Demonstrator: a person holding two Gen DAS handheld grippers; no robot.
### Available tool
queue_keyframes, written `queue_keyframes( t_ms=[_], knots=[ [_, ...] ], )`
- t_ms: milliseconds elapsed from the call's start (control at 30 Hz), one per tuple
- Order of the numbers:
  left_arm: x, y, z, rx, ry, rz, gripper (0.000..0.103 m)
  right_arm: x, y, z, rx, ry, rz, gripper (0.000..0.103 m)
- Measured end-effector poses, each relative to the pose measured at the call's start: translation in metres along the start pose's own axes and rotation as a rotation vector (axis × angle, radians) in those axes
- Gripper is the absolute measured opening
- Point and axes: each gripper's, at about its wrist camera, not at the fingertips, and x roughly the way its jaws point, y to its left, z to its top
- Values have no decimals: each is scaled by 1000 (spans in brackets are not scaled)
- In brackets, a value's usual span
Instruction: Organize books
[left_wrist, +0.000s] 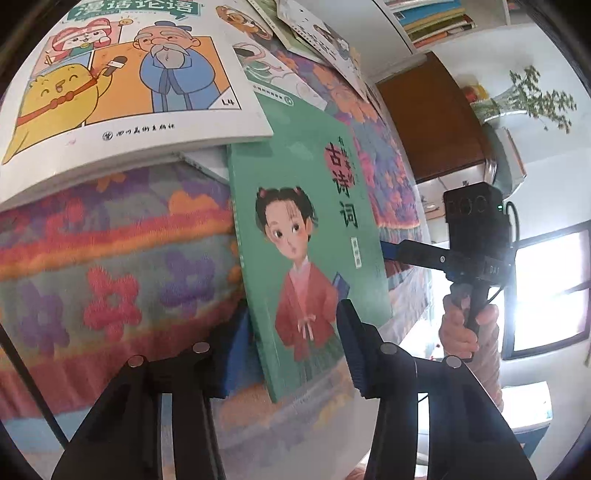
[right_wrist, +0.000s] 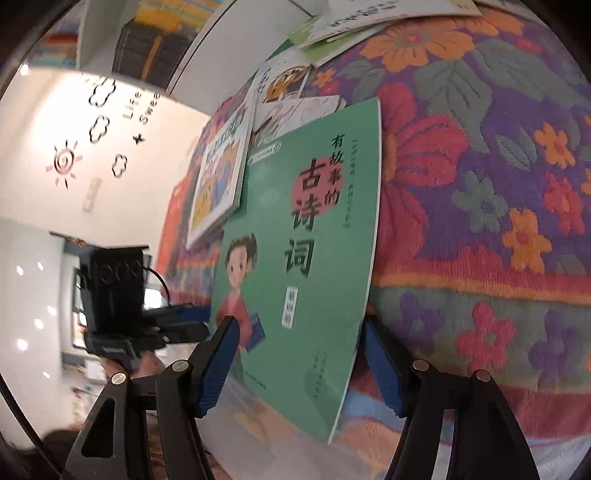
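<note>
- Here, on my left, a white comic book (left_wrist: 122, 70) with a bearded old man and a yellow creature on its cover lies on the flowered blanket (left_wrist: 110, 258), overlapping the top corner of the green poetry book (left_wrist: 306, 229).
- My left gripper (left_wrist: 295, 354) straddles that green book's lower edge; one blue pad (left_wrist: 351, 343) lies against the cover, the other sits behind the book, so I cannot tell whether it is truly clamped.
- In the right wrist view, my right gripper (right_wrist: 299, 362) stands open around the same book's bottom edge, pads (right_wrist: 218, 365) apart from it.
- Further right, more books (right_wrist: 369, 22) lie scattered on the blanket.
</note>
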Motion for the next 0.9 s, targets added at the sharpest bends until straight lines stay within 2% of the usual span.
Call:
queue_keyframes(
  t_ms=[100, 167, 267, 333, 367, 400, 433, 500, 667, 733, 900],
  knots=[
    [1, 8, 6, -36, 5, -38, 43, -3, -8, 5, 48, 12, 48, 66],
    [2, 11, 12, -40, 0, -33, 37, -9, -13, 0, 58, 12, 70, 66],
    [6, 10, 21, -41, 0, -26, 35, -10, -11, -3, 45, 10, 61, 62],
    [7, 9, 24, -40, -6, -8, 30, -11, -9, -5, 26, -11, 0, 50],
    [6, 10, 23, -41, -14, 8, 21, -12, -8, -7, 21, -27, -46, 34],
    [7, 13, 23, -45, -32, 24, 21, -13, -7, -10, 15, -41, -93, 19],
    [6, 15, 23, -52, -41, 17, 20, -13, -7, -13, 14, -54, -120, 16],
    [6, 15, 22, -62, -51, 23, 20, -15, -10, -14, 48, -72, -113, 16],
    [6, -20, 15, 91, -93, 226, 20, -18, 6, -23, 3, -99, -189, 19],
    [5, -34, 10, 154, -109, 309, 20, -17, 10, -23, 2, -96, -194, 19],
    [1, -47, 2, 239, -140, 399, 19, -20, 25, -35, -39, -96, -198, 19]
  ],
)
